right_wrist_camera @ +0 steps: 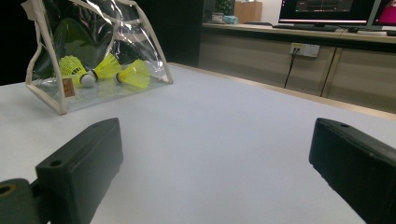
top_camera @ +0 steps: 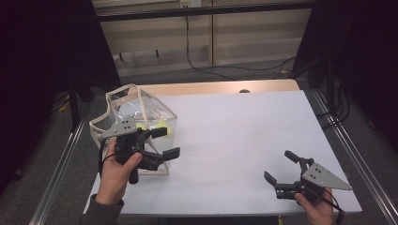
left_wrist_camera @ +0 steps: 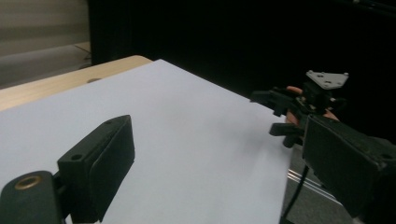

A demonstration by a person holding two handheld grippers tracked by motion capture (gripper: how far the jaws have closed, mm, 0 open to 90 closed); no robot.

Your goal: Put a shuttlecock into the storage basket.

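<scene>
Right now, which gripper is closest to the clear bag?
The left gripper, hovering right beside the clear bag; the right gripper sits far across the table.

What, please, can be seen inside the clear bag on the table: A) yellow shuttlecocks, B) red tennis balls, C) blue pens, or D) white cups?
A: through the clear wall of the bag, the right gripper view shows yellow shuttlecocks with feathered skirts and white tips lying on its floor.
</scene>
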